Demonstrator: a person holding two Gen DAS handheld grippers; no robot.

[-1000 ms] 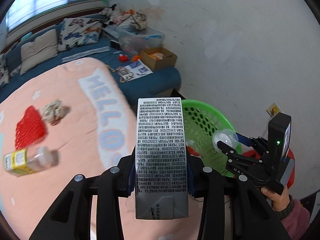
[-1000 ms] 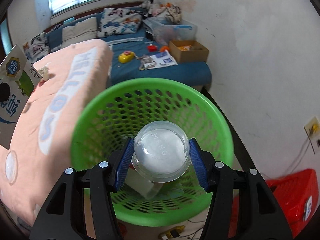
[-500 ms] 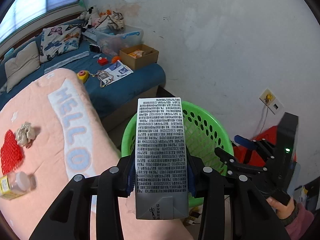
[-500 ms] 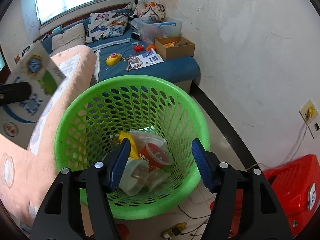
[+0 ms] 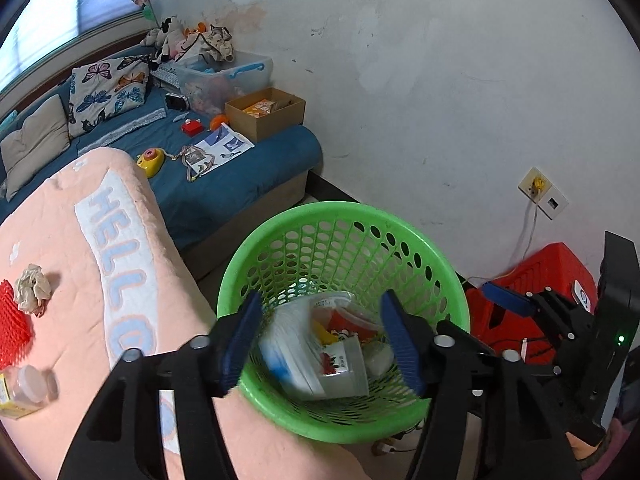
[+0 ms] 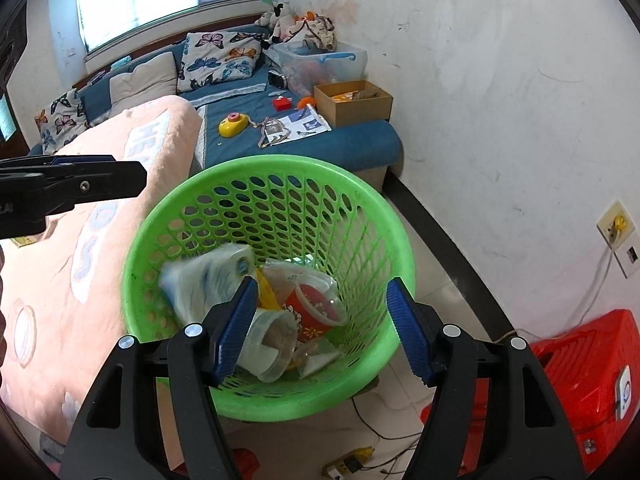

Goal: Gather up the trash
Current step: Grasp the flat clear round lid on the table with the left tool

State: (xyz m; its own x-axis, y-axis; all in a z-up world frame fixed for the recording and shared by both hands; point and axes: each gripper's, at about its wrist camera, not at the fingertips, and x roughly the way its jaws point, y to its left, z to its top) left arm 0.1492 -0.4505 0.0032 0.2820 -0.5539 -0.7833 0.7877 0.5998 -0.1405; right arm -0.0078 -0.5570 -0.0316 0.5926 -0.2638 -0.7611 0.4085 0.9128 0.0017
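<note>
A green perforated basket [image 5: 304, 220] [image 6: 360, 184] stands on the floor beside the pink blanket. My left gripper [image 5: 322, 338] is open over it. A blurred white and blue carton [image 5: 286, 340] [image 6: 204, 276] is falling inside, among a red cup [image 6: 310, 304], a clear plastic cup [image 6: 272, 336] and other wrappers. My right gripper [image 6: 320, 326] is open and empty above the basket's near rim. On the blanket lie a crumpled paper [image 5: 32, 288], a red mesh net [image 5: 10, 332] and a small bottle with a yellow label [image 5: 24, 390].
The pink blanket [image 5: 80, 280] with "HELLO" lettering covers the bed at left. A blue mattress [image 5: 224, 176] behind holds toys, papers, a cardboard box [image 5: 264, 114] and a clear bin. A red crate [image 6: 580, 360] and cables lie on the floor at right, beside the white wall.
My left gripper has opened and let the carton drop into the basket. My right gripper let its clear cup go earlier and stays open over the basket.
</note>
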